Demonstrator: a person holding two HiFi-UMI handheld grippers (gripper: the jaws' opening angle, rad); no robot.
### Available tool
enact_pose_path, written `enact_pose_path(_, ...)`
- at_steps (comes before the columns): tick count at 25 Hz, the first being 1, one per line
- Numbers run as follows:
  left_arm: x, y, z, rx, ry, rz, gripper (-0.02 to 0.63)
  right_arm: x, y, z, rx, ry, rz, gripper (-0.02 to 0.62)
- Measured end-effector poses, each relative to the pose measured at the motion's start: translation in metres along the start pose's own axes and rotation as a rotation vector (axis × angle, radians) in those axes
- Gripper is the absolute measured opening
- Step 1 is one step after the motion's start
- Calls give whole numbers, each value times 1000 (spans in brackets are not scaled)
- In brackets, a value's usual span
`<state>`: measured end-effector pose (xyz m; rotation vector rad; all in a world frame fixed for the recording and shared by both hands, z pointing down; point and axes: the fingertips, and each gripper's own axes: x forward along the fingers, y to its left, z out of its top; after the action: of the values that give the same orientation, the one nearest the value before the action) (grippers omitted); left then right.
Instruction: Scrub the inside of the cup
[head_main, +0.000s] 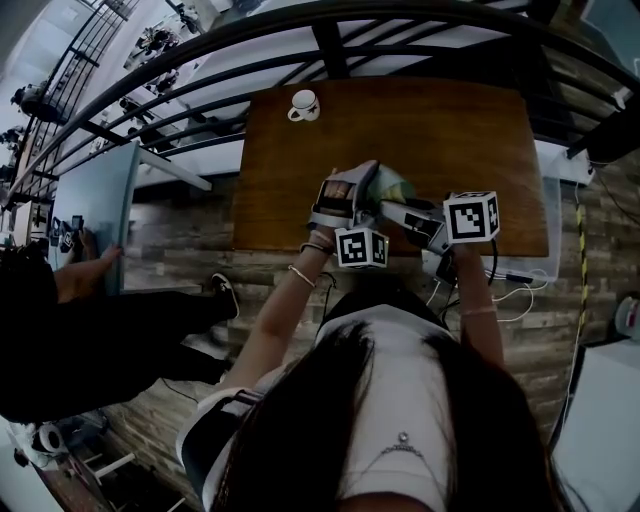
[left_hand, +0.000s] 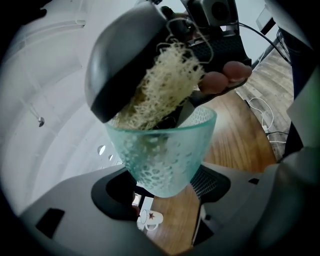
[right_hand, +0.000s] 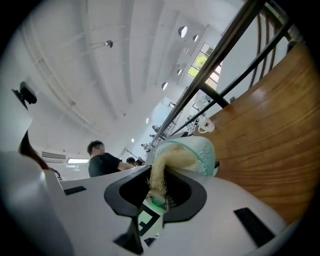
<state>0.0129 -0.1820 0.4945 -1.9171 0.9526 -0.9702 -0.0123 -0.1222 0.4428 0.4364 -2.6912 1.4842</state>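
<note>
Head view: both hand-held grippers meet over the desk's (head_main: 420, 120) near edge. The left hand-held gripper (head_main: 365, 200) and right hand-held gripper (head_main: 392, 210) are nose to nose, with the green cup (head_main: 395, 186) between them, off the desk. The marker cubes (head_main: 361, 247) (head_main: 471, 216) sit close to the person. A white mug (head_main: 303, 105) stands alone at the far edge, well apart.

Left gripper view: jaws are clamped on the lower part of the cup (left_hand: 165, 155), one each side. It's dimpled clear-green glass, mouth up in this view. A beige fibre scrubber (left_hand: 167, 82) goes down into the mouth from above, under the right gripper's dark jaw. Someone's fingertips (left_hand: 225, 75) show behind it. The mug (left_hand: 150, 219) and desk (left_hand: 240, 140) are visible below the cup.

Right gripper view: jaws are narrow and pinch the scrubber's (right_hand: 159, 172) near end. Its far end is inside the cup (right_hand: 192, 152), whose mouth faces this gripper. Desk (right_hand: 270, 120) on the right, mug (right_hand: 206, 126) beyond the cup. Railing (right_hand: 225, 55) above, a person in black (right_hand: 102, 160) in the background.
</note>
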Motion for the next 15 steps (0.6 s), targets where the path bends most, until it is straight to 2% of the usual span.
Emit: enact_pose_path(15,1,15,-7,-46,-8,72,336,0,11,22,135,-146,179,87)
